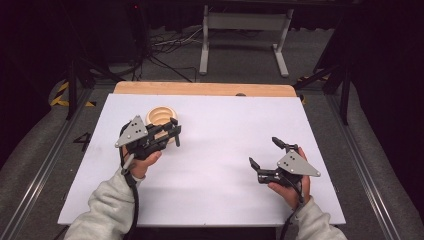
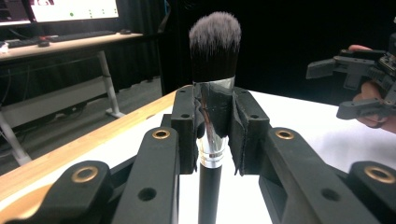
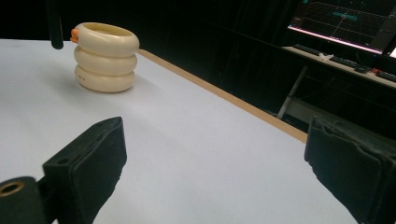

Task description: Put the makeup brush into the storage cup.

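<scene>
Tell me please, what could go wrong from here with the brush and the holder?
1. The left tongs grip the makeup brush on its smooth metal ferrule; it might slip or tilt.
2. The cream ringed holder stands free on the white table, right beside the left tongs; a bump could tip or push it.
3. The right tongs are open and far from the holder, so nothing steadies it.
</scene>
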`<action>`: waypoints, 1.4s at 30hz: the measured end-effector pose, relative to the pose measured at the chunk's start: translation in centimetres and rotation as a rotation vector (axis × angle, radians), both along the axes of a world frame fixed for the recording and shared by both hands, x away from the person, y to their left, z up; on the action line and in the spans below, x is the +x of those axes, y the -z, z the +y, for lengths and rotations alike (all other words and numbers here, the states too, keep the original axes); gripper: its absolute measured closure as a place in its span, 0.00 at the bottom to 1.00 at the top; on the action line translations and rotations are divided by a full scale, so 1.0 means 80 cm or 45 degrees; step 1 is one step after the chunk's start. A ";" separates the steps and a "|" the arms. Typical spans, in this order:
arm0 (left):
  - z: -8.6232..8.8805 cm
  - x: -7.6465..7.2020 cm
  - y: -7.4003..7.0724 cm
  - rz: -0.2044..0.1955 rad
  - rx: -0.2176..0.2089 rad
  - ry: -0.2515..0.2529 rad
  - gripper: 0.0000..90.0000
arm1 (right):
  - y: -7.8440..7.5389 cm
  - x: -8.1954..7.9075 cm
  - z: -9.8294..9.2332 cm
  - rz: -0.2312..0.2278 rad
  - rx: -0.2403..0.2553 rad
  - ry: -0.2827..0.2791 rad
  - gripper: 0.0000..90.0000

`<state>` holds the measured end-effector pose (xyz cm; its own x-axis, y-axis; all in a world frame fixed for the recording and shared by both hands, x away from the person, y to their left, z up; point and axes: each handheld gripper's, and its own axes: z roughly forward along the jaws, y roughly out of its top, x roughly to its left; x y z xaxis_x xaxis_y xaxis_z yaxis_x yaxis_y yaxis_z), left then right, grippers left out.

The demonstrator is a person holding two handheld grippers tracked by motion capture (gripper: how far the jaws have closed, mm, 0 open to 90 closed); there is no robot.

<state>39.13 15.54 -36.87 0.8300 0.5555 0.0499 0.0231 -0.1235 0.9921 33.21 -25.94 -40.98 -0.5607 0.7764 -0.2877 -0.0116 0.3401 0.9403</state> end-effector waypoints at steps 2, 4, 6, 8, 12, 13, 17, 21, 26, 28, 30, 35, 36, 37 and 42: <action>0.001 0.000 -0.001 -0.002 0.004 -0.002 0.82 | 0.000 -0.001 -0.002 0.002 -0.006 0.004 0.07; 0.002 0.001 -0.002 -0.001 0.006 -0.006 0.82 | 0.003 -0.004 -0.007 -0.002 -0.010 0.018 0.07; 0.003 0.002 -0.004 -0.007 0.006 -0.010 0.82 | 0.006 -0.007 -0.012 0.005 -0.021 0.029 0.07; 0.004 0.002 -0.005 -0.012 0.007 -0.011 0.82 | 0.007 -0.007 -0.014 0.008 -0.021 0.033 0.07; 0.004 0.004 -0.010 -0.020 0.011 -0.014 0.82 | 0.011 -0.012 -0.024 0.013 -0.030 0.058 0.07; 0.004 0.004 -0.012 -0.021 0.016 -0.014 0.82 | 0.012 -0.013 -0.025 0.013 -0.026 0.062 0.07; 0.004 0.006 -0.016 -0.032 0.019 -0.018 0.82 | 0.015 -0.015 -0.033 0.030 -0.018 0.078 0.07; 0.004 0.008 -0.022 -0.035 0.039 -0.020 0.82 | 0.018 -0.017 -0.038 0.042 -0.013 0.090 0.07; 0.005 0.012 -0.026 -0.041 0.046 -0.030 0.82 | 0.020 -0.019 -0.044 0.052 -0.004 0.107 0.08; 0.006 0.014 -0.028 -0.035 0.051 -0.034 0.82 | 0.020 -0.020 -0.046 0.054 0.003 0.109 0.08; 0.007 0.015 -0.028 -0.041 0.055 -0.038 0.82 | 0.021 -0.020 -0.047 0.056 0.003 0.116 0.08; 0.009 0.019 -0.032 -0.048 0.057 -0.051 0.82 | 0.022 -0.020 -0.050 0.062 0.010 0.119 0.08; 0.010 0.020 -0.034 -0.046 0.063 -0.050 0.82 | 0.022 -0.020 -0.050 0.064 0.010 0.119 0.08; 0.010 0.021 -0.034 -0.050 0.059 -0.053 0.82 | 0.022 -0.019 -0.050 0.064 0.010 0.119 0.08; 0.012 0.027 -0.040 -0.054 0.072 -0.066 0.82 | 0.022 -0.019 -0.049 0.064 0.010 0.116 0.08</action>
<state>41.26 16.48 -33.71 0.7966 0.5931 0.1170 -0.0110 -0.1792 0.9837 31.66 -29.84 -42.78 -0.5012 0.8271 -0.2542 0.0666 0.3298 0.9417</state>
